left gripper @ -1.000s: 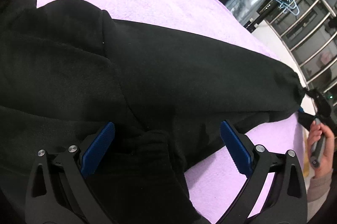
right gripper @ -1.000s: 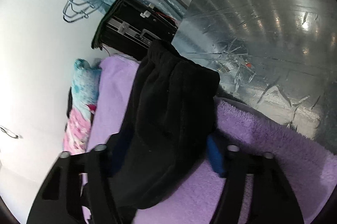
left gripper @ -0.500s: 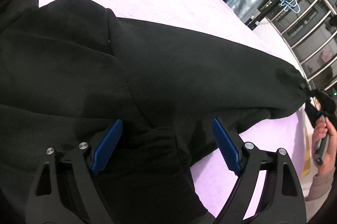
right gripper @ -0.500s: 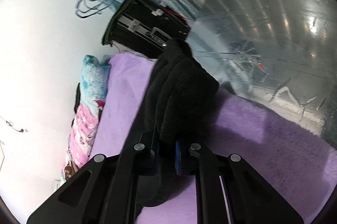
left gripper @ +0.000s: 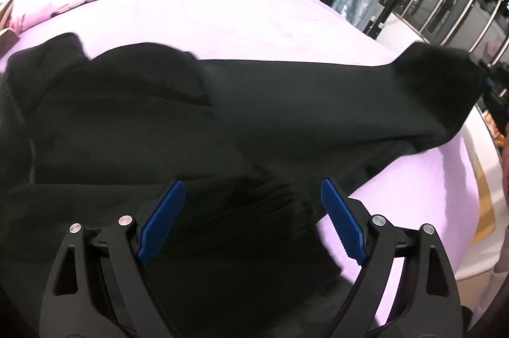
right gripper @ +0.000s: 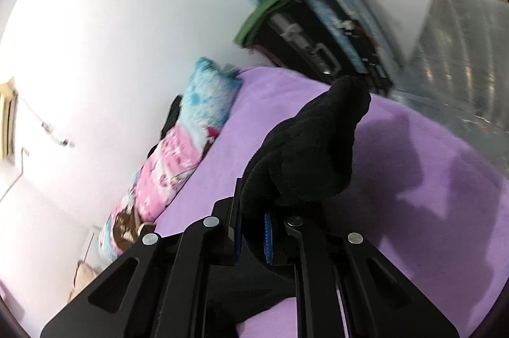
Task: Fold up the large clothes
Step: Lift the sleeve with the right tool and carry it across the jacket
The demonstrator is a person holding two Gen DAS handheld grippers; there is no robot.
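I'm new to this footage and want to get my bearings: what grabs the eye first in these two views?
A large black garment sprawls across the purple blanket, filling most of the left wrist view, with the left gripper open over its near cuff. In the right wrist view the right gripper is shut on a bunched end of that garment, raised above the bed. A pink and blue patterned pillow lies along the white wall.

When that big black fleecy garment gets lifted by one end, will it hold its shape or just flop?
Probably flop: the black garment sags in soft folds across the purple blanket, and the end pinched by the right gripper droops over. Its fuzzy surface likely grips rather than slips. It looks thick, so perhaps fairly heavy.
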